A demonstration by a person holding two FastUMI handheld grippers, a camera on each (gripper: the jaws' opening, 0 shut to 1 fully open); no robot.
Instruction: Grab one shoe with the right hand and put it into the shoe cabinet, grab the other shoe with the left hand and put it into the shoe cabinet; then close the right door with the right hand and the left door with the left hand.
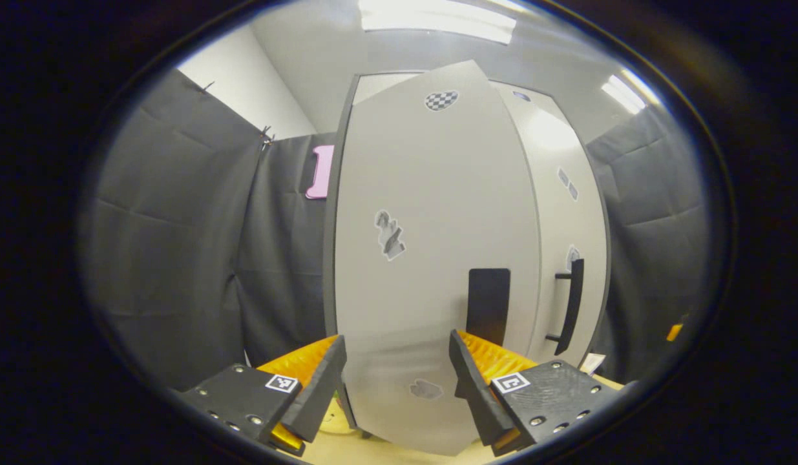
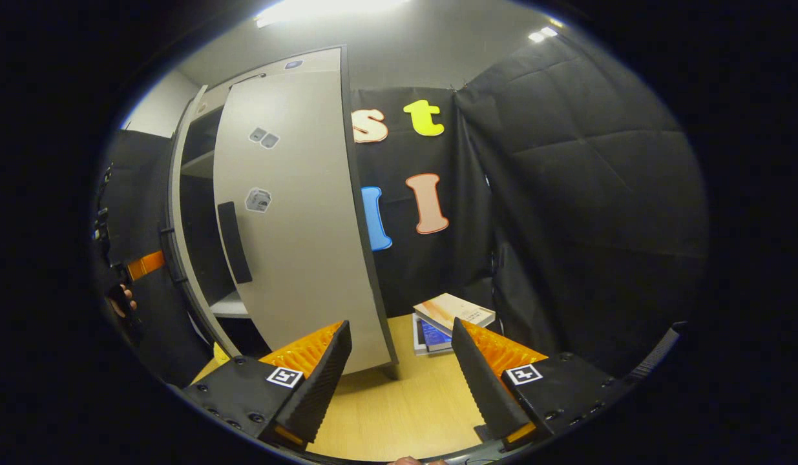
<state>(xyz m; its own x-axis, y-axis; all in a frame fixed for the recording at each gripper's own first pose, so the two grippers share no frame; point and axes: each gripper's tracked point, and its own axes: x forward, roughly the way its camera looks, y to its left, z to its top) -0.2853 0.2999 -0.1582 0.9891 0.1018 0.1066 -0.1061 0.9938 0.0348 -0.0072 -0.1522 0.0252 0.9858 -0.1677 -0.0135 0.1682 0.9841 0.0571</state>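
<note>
The grey shoe cabinet's left door point(image 1: 431, 213) stands just ahead of my left gripper point(image 1: 399, 387) and swings out from the cabinet. The gripper is open; whether its fingertips touch the door I cannot tell. That door carries a black handle point(image 1: 488, 305). Beyond it the right door point(image 1: 560, 213) with its bar handle point(image 1: 570, 307) looks flat against the cabinet front. In the right gripper view the right door point(image 2: 295, 226) is at the left, and dark shelves point(image 2: 201, 213) show beside it. My right gripper point(image 2: 399, 381) hangs open over the wooden table point(image 2: 399, 407), holding nothing.
A stack of books point(image 2: 450, 316) lies on the table by the black cloth wall, right of the cabinet. At the far left of the right gripper view a hand point(image 2: 121, 300) holds the other gripper point(image 2: 143, 263) by the left door's edge point(image 2: 174, 258).
</note>
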